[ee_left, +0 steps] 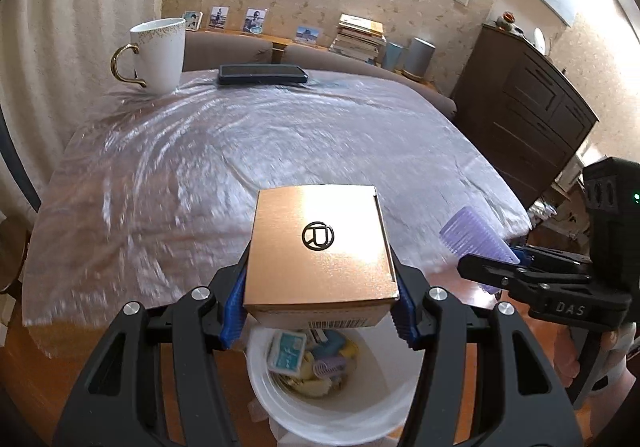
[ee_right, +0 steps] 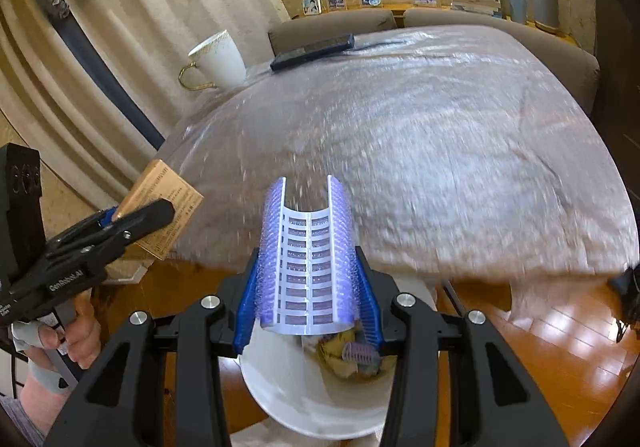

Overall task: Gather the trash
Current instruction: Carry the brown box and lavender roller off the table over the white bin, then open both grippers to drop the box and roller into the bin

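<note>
We've got two bits of trash up in the air, both over the white bin (ee_left: 332, 403). The copper-coloured box (ee_left: 320, 251), square w/ a round black logo on top and a barcode label on its near side, sits level betw. the left gripper's (ee_left: 318, 311) blue pads. The lilac hair roller piece (ee_right: 306, 259), a half-cylinder w/ bristles and slotted inside, points away, pinched in the right gripper (ee_right: 308, 307). The bin already holds a teal packet, rollers, yellow scraps.
</note>
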Motion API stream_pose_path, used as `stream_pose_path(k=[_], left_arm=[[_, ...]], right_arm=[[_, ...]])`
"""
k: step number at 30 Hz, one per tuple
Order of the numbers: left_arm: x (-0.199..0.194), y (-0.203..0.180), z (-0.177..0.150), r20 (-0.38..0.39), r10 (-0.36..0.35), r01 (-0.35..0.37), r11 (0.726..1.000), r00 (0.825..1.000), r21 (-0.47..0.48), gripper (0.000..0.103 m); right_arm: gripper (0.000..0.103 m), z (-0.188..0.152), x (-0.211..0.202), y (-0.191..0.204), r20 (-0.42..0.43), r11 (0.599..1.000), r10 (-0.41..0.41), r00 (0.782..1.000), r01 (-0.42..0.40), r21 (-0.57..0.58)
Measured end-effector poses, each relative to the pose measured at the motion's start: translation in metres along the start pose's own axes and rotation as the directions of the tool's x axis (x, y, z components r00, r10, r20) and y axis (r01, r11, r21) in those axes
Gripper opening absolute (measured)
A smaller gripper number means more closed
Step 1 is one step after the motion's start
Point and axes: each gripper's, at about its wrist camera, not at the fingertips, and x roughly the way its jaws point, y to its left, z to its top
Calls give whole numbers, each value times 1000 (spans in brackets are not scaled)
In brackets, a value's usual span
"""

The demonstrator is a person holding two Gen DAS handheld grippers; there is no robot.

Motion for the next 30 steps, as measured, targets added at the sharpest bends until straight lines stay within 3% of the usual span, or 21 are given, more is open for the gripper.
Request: stream_pose_path(k=[10,23,30], left_arm=[[-12,-18,-36,-43,-12,12,1000,999,3,59],[3,-25,-77,-131,12,-12,1000,991,2,59],[18,-27,-93,-165,74,-68,997,984,42,59]], right_arm=[[43,-39,-14,-6,-33,1000,-7,999,7,-1],[43,-77,-3,-2,-109,997,-62,992,55,-62],[43,-89,19,2,-131,989,-123,984,111,-100]])
